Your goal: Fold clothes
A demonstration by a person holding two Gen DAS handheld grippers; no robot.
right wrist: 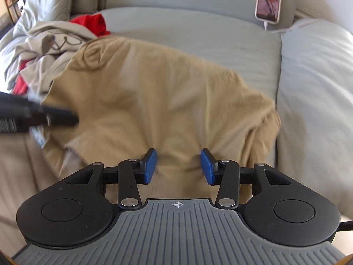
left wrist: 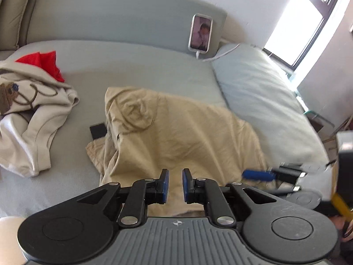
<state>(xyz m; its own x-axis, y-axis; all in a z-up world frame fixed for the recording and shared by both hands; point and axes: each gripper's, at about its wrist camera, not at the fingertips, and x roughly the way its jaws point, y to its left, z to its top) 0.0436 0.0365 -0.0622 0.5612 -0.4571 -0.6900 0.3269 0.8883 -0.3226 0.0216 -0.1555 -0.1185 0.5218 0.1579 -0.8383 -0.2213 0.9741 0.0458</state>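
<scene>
The tan garment (left wrist: 176, 130) lies spread on the grey-blue bed (left wrist: 136, 66), its long axis running from the near edge of the bed diagonally toward the headboard (left wrist: 123, 15). In the left wrist view the far end, bearing a curved seam, points up and left toward the headboard; the near end passes beneath the left gripper (left wrist: 175, 182). A folded-under layer shows along its left side, beside a small black flat object (left wrist: 98, 129) lying on the bed (its identity cannot be told).

The left gripper's blue pads (left wrist: 165, 181) stand a narrow gap apart with nothing between them; they hover over the near part of the tan garment. The right gripper (right wrist: 178, 165) has its fingers spread wide, empty, with the tan cloth bunched just beyond the pad tips (contact cannot be confirmed).

Toward the left edge of the bed lies a pile: a cream garment (left wrist: 37, 110) with a brown print, on top of a red garment (left wrist: 46, 63). In the right wrist view the tan garment's far corner touches this pile.

A pale blue pillow (left wrist: 264, 101) lies along the right edge of the bed, touching the tan garment's right side. A phone (left wrist: 200, 32) leans upright against the headboard, with a white cable (left wrist: 220, 54) running from its base.
</scene>
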